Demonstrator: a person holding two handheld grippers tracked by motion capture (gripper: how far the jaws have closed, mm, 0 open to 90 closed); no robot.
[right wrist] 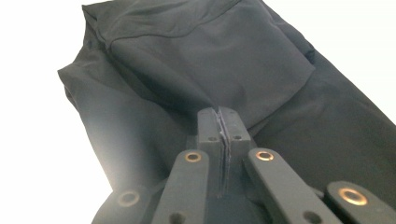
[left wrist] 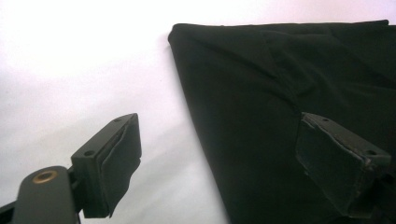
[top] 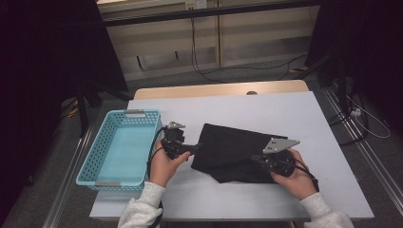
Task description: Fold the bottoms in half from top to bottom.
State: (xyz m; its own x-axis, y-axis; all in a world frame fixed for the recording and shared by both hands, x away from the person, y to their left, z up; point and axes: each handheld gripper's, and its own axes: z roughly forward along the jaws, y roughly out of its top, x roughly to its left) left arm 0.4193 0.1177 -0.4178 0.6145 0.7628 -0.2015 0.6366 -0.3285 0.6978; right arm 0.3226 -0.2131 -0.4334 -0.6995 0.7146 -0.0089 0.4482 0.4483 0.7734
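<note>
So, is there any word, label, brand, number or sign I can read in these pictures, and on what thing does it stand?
None can be read.
The black cloth shows no print or tag.
The blue basket bears no legible label.
The white table cover is blank.

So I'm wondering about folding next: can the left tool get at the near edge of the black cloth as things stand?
Probably yes. The left tool stands open with the black cloth edge running up between its jaws, and only bare table beside it. Nothing blocks the way.
</note>
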